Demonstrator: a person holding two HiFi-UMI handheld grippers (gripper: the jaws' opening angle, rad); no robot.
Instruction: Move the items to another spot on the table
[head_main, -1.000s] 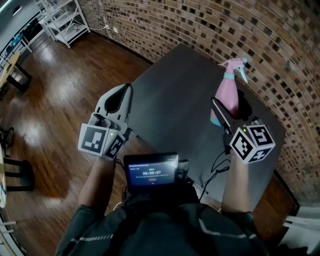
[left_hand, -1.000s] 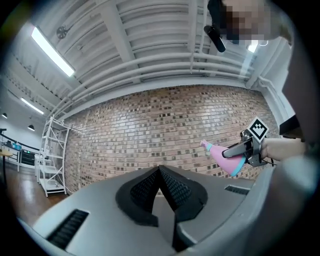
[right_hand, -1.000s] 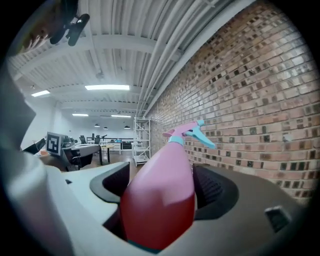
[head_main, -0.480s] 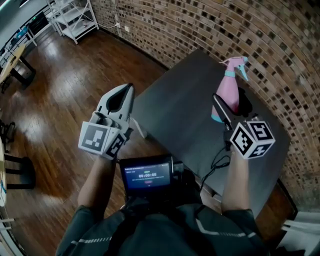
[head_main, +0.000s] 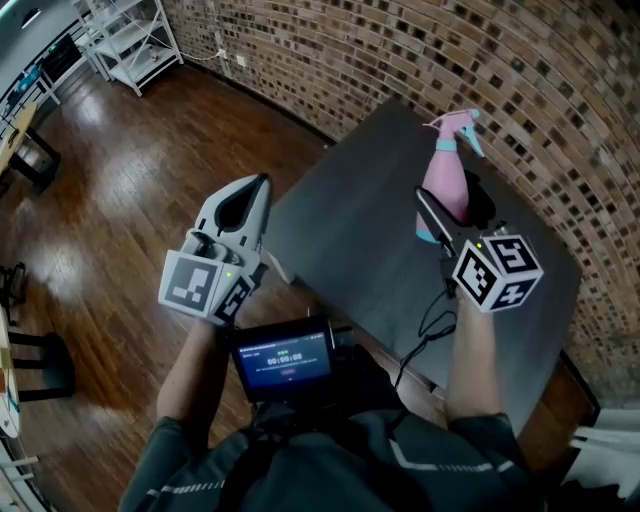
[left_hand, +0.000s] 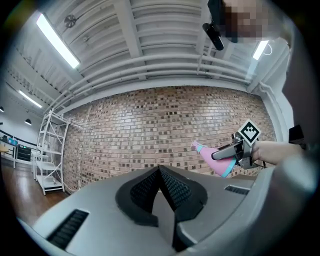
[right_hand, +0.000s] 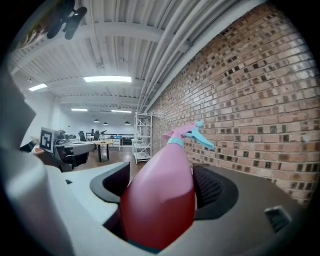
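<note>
bottle in right gripper (pointing forward), left gripper shut

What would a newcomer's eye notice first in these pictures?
The pink spray bottle, gripped between the fingers of the right gripper over the dark table beside the brick wall. Next, the left gripper, shut and empty, over the wooden floor left of the table.

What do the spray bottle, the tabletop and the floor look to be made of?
The spray bottle looks like plastic: smooth pink body with a soft sheen, teal trigger head. The tabletop is dark and matte, without glare; perhaps laminate, hard to tell. The floor looks like glossy wood: plank seams and bright reflections.
</note>
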